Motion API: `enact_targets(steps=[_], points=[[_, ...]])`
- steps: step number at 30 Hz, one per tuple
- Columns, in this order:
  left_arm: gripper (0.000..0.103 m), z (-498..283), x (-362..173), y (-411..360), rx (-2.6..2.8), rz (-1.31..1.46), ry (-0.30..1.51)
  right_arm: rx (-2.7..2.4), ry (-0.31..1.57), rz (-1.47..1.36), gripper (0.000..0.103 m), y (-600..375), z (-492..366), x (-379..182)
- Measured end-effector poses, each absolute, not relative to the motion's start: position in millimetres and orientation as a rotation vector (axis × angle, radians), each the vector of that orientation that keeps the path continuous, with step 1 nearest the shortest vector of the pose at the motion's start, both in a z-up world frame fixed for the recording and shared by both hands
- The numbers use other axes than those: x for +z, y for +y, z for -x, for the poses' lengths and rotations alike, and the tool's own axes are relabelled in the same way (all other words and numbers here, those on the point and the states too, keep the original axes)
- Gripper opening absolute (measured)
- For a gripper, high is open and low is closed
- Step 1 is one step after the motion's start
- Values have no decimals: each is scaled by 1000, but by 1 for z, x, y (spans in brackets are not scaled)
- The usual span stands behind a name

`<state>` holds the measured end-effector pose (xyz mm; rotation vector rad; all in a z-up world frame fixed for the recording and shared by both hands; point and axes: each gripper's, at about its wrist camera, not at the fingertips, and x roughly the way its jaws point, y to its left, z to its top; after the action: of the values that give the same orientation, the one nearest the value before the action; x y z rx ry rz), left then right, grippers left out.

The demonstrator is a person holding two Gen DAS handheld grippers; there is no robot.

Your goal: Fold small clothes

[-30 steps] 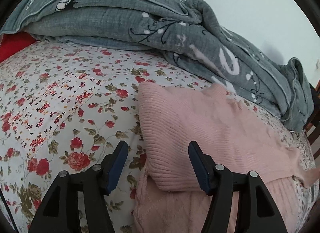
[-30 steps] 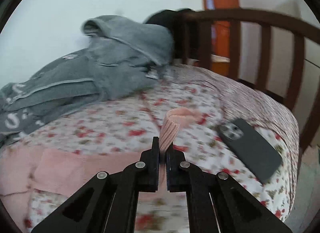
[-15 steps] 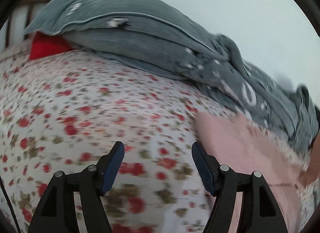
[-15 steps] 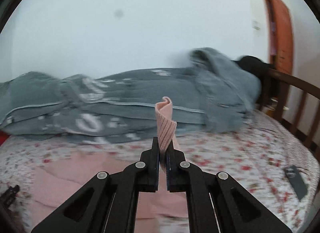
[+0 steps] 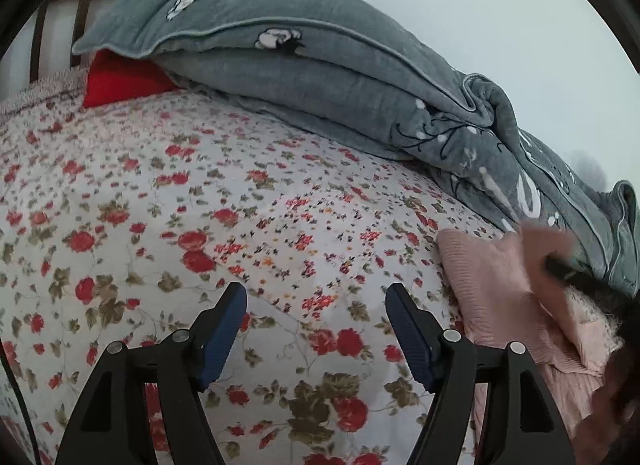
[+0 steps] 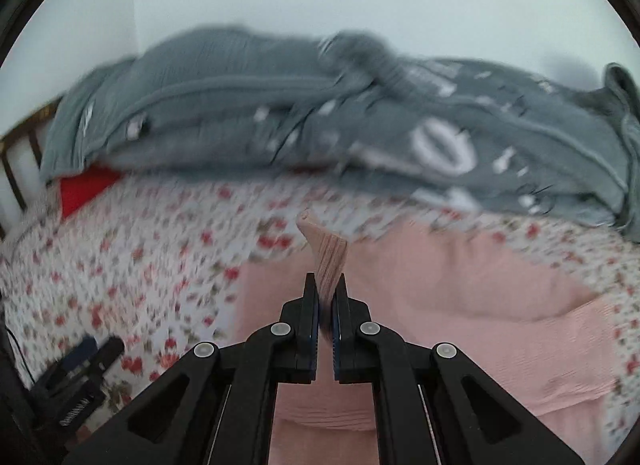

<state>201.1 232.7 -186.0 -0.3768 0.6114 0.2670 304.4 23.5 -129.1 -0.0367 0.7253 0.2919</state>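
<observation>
Left gripper [image 5: 316,319]: your jaws stand wide apart over the floral bedsheet [image 5: 200,217], holding nothing.
Right gripper [image 6: 326,297]: you have it clamped on a ribbed strip of the pink sweater [image 6: 460,285].
Pink sweater: lies on the bedsheet just before the grey quilt [image 6: 280,113].
</observation>
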Motion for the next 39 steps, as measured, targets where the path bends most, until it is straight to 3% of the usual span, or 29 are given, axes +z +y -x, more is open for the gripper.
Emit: enact_targets(steps=[4, 6, 8, 11, 14, 20, 25, 32, 38, 39], points=[[70, -201, -179, 216, 234, 337, 588, 453, 877, 9, 17, 36, -314, -163], [70, -204, -180, 206, 221, 308, 588, 501, 938, 34, 30, 38, -311, -169], [70, -208, -183, 196, 210, 270, 598, 524, 903, 48, 32, 26, -297, -158], [70, -219, -187, 183, 165, 234, 645, 532, 826, 24, 46, -15, -274, -134], [70, -222, -182, 171, 77, 265, 642, 471, 752, -8, 50, -67, -262, -113], [69, -235, -173, 138, -59, 262, 606, 223, 692, -37, 51, -181, -254, -110], [51, -256, -181, 113, -157, 253, 657, 115, 706, -99, 51, -248, -259, -132], [37, -265, -200, 116, -185, 313, 704, 209, 726, -278, 51, -280, -258, -167], [36, -273, -205, 115, -197, 322, 729, 216, 721, -285, 55, -276, -254, -171], [27, -273, -206, 117, -204, 341, 725, 217, 723, -280, 56, -275, -254, -171]])
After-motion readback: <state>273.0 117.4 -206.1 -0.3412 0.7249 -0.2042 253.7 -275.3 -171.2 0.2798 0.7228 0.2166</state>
